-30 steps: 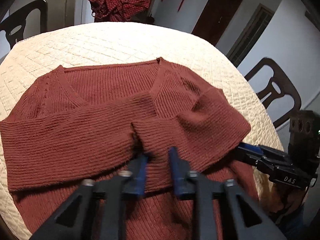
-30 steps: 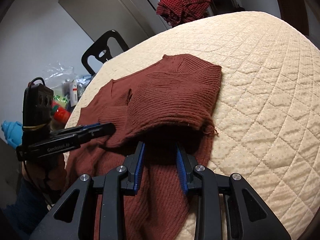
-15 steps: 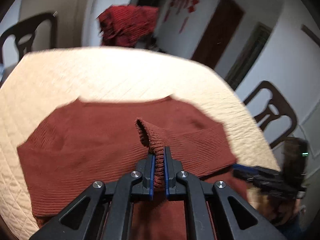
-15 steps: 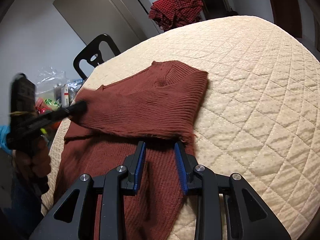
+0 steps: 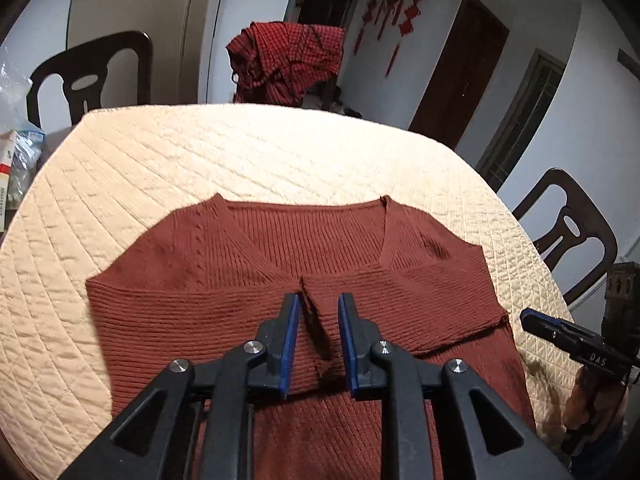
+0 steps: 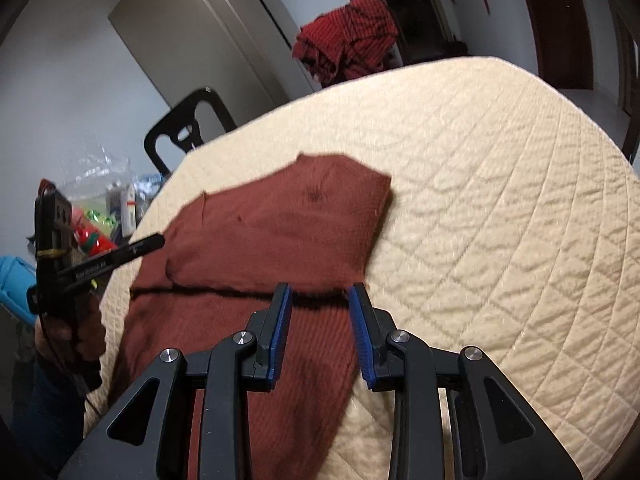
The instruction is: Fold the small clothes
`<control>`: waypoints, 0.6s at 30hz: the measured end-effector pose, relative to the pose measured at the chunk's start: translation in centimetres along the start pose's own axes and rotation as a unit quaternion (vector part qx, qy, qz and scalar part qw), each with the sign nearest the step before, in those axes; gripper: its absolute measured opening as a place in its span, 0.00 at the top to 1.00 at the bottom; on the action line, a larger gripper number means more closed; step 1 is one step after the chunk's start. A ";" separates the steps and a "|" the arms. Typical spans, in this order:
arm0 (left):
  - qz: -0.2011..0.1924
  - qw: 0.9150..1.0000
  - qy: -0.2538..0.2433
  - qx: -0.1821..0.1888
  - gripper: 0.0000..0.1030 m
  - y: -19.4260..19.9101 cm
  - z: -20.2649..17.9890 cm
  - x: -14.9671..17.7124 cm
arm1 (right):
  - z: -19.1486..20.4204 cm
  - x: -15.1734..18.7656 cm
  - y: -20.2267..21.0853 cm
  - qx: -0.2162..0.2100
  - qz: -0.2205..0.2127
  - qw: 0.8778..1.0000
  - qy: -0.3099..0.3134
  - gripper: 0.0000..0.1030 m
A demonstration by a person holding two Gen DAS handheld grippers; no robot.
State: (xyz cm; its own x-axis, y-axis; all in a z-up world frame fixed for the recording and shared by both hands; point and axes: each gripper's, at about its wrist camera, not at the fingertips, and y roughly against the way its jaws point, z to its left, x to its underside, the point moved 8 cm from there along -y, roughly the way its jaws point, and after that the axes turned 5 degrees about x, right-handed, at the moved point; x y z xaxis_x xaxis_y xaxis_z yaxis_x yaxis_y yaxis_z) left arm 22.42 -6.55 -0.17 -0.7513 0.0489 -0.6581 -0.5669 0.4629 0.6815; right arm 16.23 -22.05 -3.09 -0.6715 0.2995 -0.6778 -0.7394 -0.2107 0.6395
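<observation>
A rust-red ribbed V-neck sweater (image 5: 248, 312) lies on the cream quilted table (image 5: 200, 160), both sleeves folded across its chest. My left gripper (image 5: 318, 298) hovers over the middle, and its jaws are opening. The cuff of the sleeve (image 5: 314, 320) lies loose between them, and neither pad presses on it. In the right wrist view the sweater (image 6: 280, 232) fills the left half. My right gripper (image 6: 319, 290) stands open just above the lower edge of the folded sleeve, holding nothing. The left gripper (image 6: 158, 240) shows at the far left, and the right gripper (image 5: 532, 318) at the sweater's right edge.
A red checked cloth (image 5: 288, 64) hangs over something behind the table's far edge. Dark chairs stand at the back left (image 5: 92, 72) and at the right (image 5: 568, 232). Bags and bottles (image 6: 100, 216) crowd the left side. Bare quilt (image 6: 500, 200) stretches to the right.
Half a second ago my left gripper was shut on the raised sleeve cuff. It has let go, and the cuff now lies on the sweater's middle. The right gripper has barely moved.
</observation>
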 end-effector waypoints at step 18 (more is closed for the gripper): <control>0.019 1.000 -0.021 0.004 0.78 -2.6 -0.9 0.3 | 0.9 -1.6 -2.9 0.033 0.021 0.998 0.041 0.93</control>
State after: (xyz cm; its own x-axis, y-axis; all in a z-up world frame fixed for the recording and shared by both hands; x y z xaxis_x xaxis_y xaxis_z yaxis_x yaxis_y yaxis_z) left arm 23.40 -8.56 -1.88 -0.7569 0.1032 -0.6454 -0.5363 0.4663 0.7035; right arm 19.48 -21.03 -3.54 -0.7059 0.2129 -0.6755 -0.7072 -0.1583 0.6891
